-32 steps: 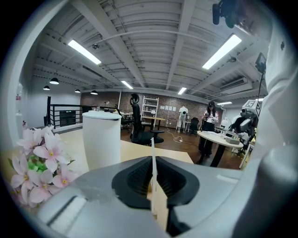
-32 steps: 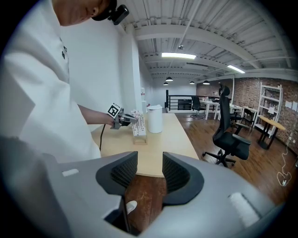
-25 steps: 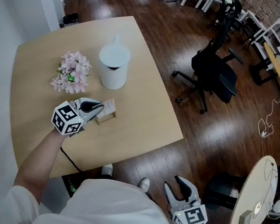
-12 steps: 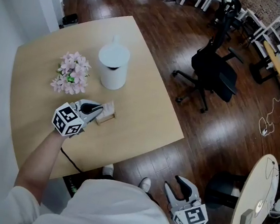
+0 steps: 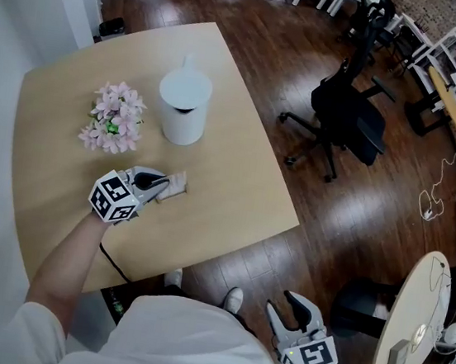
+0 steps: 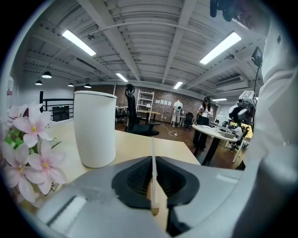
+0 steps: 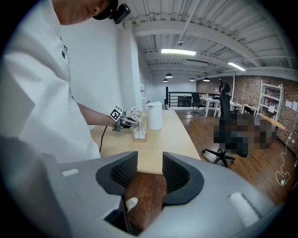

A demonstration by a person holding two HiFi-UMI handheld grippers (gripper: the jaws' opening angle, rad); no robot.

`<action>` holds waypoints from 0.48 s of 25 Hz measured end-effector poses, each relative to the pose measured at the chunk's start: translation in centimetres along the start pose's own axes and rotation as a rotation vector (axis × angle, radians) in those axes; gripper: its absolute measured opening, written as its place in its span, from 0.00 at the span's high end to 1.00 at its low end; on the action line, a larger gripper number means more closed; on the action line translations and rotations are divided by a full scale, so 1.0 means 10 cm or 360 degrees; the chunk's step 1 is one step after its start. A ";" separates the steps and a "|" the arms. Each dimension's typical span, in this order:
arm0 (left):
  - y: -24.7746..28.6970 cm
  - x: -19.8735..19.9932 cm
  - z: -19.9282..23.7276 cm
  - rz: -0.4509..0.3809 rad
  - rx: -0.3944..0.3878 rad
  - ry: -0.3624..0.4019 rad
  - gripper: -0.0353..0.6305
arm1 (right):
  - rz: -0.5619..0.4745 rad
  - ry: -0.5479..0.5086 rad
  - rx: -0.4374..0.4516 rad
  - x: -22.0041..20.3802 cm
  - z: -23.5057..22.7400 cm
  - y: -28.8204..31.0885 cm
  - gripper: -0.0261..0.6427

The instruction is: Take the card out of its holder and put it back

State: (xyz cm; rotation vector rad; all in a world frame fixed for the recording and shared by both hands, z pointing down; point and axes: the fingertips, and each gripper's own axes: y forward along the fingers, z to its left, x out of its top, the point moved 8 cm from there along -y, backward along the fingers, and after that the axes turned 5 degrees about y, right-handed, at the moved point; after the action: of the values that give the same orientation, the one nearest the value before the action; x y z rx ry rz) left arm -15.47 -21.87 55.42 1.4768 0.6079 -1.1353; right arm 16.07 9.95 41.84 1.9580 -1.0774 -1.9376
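The left tool (image 5: 158, 182) is pinching a thin card (image 6: 152, 160) edge-on between its pressed-together jaws, right at the small wooden holder (image 5: 177, 185) on the desk (image 5: 237, 178). Whether the card's lower edge is sitting in the holder is not showing. A white cup (image 5: 183, 111) and pink flowers (image 5: 113, 117) are standing beyond it. The right tool (image 5: 294, 309) is hanging off the desk over the floor (image 5: 354, 235), jaws spread, gripping nothing.
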 end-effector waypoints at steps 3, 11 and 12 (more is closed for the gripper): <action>0.02 -0.02 0.01 0.0004 -0.0010 0.0009 0.92 | 0.0011 -0.0009 0.0007 0.01 0.00 0.02 0.71; 0.02 -0.04 0.06 0.0026 0.0052 0.0010 0.80 | 0.0017 -0.0066 0.0058 0.03 -0.06 0.10 0.71; 0.00 -0.02 0.06 0.0014 0.0074 0.0004 0.79 | 0.0010 -0.0078 0.0067 0.04 -0.08 0.11 0.71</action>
State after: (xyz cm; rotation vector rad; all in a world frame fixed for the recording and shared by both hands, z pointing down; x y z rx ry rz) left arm -15.76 -22.39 55.65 1.5195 0.5800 -1.1478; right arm 16.32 8.61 42.29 1.9358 -1.1439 -1.9852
